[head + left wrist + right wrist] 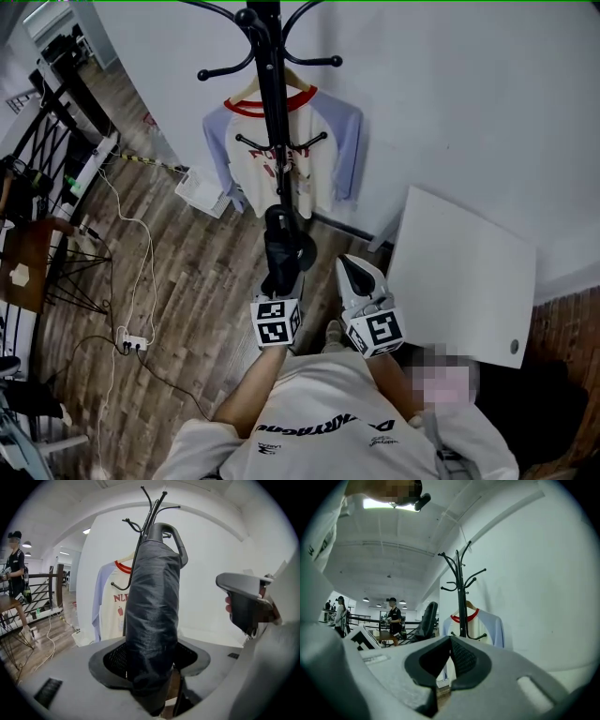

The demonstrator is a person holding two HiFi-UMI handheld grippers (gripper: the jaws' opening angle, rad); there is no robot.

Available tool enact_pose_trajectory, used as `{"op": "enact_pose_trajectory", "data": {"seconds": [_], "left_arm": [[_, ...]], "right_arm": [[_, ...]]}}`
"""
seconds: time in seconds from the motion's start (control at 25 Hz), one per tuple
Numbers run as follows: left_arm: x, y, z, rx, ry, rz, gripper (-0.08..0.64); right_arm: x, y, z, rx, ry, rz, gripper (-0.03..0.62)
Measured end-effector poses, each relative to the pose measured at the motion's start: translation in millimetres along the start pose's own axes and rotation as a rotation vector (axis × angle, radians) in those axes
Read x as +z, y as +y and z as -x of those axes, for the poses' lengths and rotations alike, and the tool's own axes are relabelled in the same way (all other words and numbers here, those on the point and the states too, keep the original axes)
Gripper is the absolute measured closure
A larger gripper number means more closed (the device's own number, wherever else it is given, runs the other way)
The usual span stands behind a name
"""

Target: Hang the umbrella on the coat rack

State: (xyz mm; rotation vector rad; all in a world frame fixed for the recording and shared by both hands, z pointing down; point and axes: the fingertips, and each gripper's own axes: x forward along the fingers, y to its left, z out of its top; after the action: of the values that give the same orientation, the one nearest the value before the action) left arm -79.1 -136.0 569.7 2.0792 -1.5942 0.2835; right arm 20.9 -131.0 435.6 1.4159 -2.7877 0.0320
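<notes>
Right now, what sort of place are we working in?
Likely an open workshop or office hall: coat rack against a white wall, a power strip on the wood floor, a person by a railing.

Umbrella (152,606): black, compact, folded and wrapped in its glossy sleeve, with a dark loop handle at the top end. It stands nearly upright, handle up. Its lower body is clamped between the fingers (115,660) of the left gripper (151,670). It is on no hook.

Coat rack (272,103): a black upright pole with curved, ball-tipped hooks at two levels, standing by the white wall. The umbrella is held close in front of the pole; contact cannot be judged.
</notes>
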Motion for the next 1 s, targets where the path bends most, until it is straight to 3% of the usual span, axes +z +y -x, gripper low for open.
{"op": "enact_pose_trajectory", "data": {"seconds": [0.44,1.0], "left_arm": [[-15,37,-68,0.107,0.079,0.046,0.308],[-36,68,-121,0.153,0.158,0.066,0.308]], "right_arm": [[-20,-32,-5,0.022,0.036,-0.016,0.595],[-32,-22,-21,0.062,0.060,-0.015,0.595]]}}
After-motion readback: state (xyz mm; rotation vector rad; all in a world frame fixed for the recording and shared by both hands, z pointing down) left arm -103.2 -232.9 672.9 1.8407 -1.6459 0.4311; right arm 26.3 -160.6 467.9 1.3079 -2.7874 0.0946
